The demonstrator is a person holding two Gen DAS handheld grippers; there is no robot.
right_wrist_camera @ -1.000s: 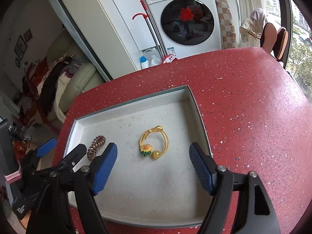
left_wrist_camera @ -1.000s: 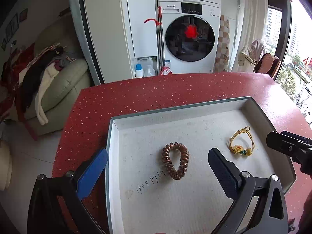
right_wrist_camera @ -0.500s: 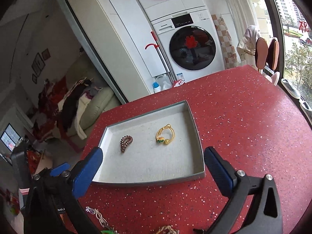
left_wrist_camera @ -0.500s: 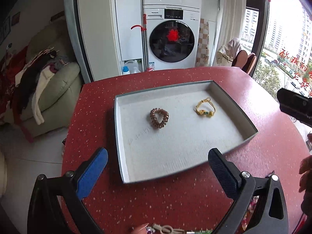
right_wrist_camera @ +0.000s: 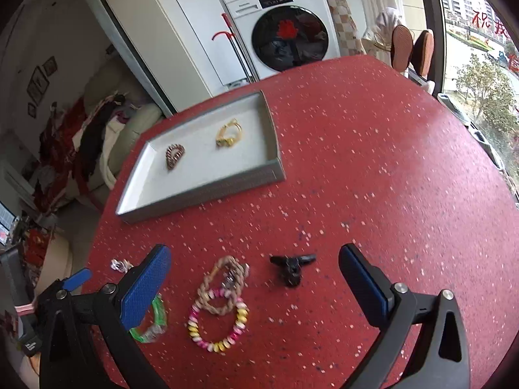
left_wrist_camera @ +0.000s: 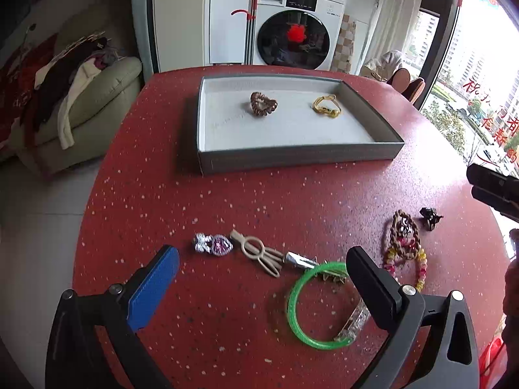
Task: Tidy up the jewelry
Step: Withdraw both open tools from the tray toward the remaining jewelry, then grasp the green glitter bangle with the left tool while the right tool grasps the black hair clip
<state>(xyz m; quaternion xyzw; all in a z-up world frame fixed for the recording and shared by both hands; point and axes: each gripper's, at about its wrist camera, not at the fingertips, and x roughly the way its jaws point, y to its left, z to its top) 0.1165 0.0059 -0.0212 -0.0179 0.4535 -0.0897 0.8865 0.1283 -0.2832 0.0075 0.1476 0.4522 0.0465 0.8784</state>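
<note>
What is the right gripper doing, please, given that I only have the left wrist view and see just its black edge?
Observer: The right gripper has just been opening; its jaws stand wide with nothing between them.
Operator: Thanks. What lies just ahead of it?
Observer: The black claw clip lies on the red table between the lines of its two fingers, touched by neither.
Operator: And the pink-and-yellow bracelet, which is half hidden for me?
Observer: It is a whole closed loop, and the braided bracelet lies across its upper part.
</note>
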